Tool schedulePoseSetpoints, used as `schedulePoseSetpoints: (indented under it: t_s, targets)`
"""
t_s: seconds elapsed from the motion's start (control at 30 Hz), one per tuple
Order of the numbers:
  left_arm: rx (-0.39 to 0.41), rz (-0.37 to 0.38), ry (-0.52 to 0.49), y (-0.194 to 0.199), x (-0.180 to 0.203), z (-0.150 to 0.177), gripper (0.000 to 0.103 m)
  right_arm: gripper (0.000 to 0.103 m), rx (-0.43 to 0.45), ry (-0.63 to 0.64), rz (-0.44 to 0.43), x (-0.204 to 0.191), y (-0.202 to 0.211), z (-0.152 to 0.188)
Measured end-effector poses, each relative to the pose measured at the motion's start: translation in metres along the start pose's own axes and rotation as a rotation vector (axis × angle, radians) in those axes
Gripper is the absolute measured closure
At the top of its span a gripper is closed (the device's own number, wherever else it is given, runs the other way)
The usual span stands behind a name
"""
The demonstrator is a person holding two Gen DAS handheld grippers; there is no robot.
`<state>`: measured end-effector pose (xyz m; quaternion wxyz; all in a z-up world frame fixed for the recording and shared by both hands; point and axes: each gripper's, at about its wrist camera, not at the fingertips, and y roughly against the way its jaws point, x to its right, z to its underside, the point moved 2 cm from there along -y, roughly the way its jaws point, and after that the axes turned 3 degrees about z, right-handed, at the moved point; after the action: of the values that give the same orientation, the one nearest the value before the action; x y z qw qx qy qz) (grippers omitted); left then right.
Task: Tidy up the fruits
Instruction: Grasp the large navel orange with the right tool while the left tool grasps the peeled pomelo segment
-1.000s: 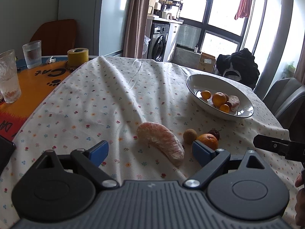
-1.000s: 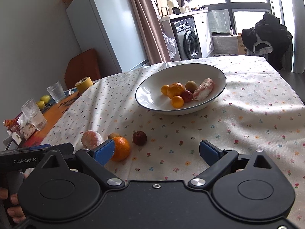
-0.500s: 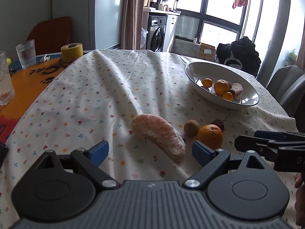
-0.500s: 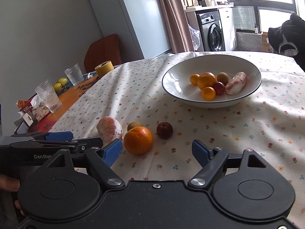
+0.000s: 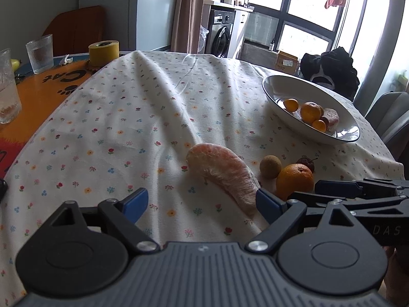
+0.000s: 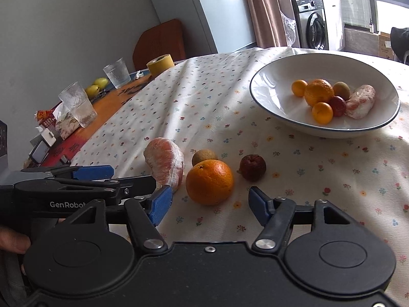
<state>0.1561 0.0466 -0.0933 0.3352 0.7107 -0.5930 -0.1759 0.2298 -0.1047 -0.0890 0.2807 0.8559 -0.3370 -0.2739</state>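
Note:
On the flowered cloth lie a peeled pomelo wedge (image 5: pixel 225 172) (image 6: pixel 166 162), a small brown fruit (image 5: pixel 270 166) (image 6: pixel 204 156), an orange (image 5: pixel 294 181) (image 6: pixel 209 181) and a dark red fruit (image 5: pixel 306 163) (image 6: pixel 252 167). A white bowl (image 5: pixel 276 92) (image 6: pixel 271 87) farther back holds several fruits. My left gripper (image 5: pixel 202 202) is open, the pomelo wedge just ahead of its right finger. My right gripper (image 6: pixel 209 204) is open, with the orange just ahead of its gap. Each gripper shows at the edge of the other's view.
Two glasses (image 5: pixel 40 52) (image 5: pixel 7 87) and a yellow tape roll (image 5: pixel 103 52) stand on the orange mat at the left. Two yellow fruits (image 6: pixel 96 88) and small packets (image 6: pixel 46 124) lie there too. A grey chair (image 5: pixel 391 117) stands beyond the bowl.
Both grippers have come lower and closer to the loose fruits. The right gripper swung left, so the orange now lies before its gap. Nothing was taken hold of.

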Motion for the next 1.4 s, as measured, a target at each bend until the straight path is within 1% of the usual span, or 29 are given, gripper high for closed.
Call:
schedulePoseSetpoints:
  t_s: [0.1, 0.13, 0.17, 0.23, 0.37, 0.7, 0.83, 1.0, 1.1, 1.33, 1.4]
  targets:
    - [-0.003, -0.005, 0.025, -0.002, -0.005, -0.002, 0.012, 0.044, 0.001, 0.016, 0.005, -0.002, -0.003, -0.002]
    - [0.002, -0.003, 0.03, -0.001, -0.006, -0.002, 0.012, 0.05, 0.0, 0.016, 0.001, -0.002, -0.005, -0.003]
    - [0.004, 0.0, 0.038, -0.001, -0.008, -0.003, 0.012, 0.06, -0.003, 0.018, 0.0, -0.002, -0.006, -0.004]
    - [0.008, 0.006, 0.048, -0.001, -0.009, -0.004, 0.012, 0.063, -0.002, 0.023, 0.001, -0.001, -0.006, -0.004]
    - [0.012, 0.008, 0.041, 0.0, -0.005, -0.005, 0.012, 0.064, 0.001, 0.005, -0.011, 0.004, -0.004, -0.004]
    - [-0.001, 0.015, 0.039, -0.016, 0.011, -0.006, 0.012, 0.064, 0.027, -0.029, 0.026, 0.023, 0.015, -0.004]
    - [0.001, -0.008, 0.037, -0.024, 0.016, -0.009, 0.012, 0.064, 0.036, -0.05, 0.047, 0.032, 0.022, -0.003]
    - [0.005, -0.076, 0.035, -0.033, 0.017, -0.014, 0.012, 0.064, 0.041, -0.07, 0.056, 0.039, 0.024, 0.001]
    - [0.007, -0.076, 0.02, -0.032, 0.016, -0.013, 0.011, 0.064, 0.037, -0.074, 0.062, 0.04, 0.023, 0.002]
    - [-0.012, -0.078, 0.036, -0.02, 0.004, -0.007, 0.011, 0.064, 0.039, -0.08, 0.055, 0.036, 0.021, 0.002]
    - [-0.014, -0.081, 0.047, -0.015, -0.001, -0.005, 0.012, 0.064, 0.036, -0.076, 0.064, 0.034, 0.019, 0.003]
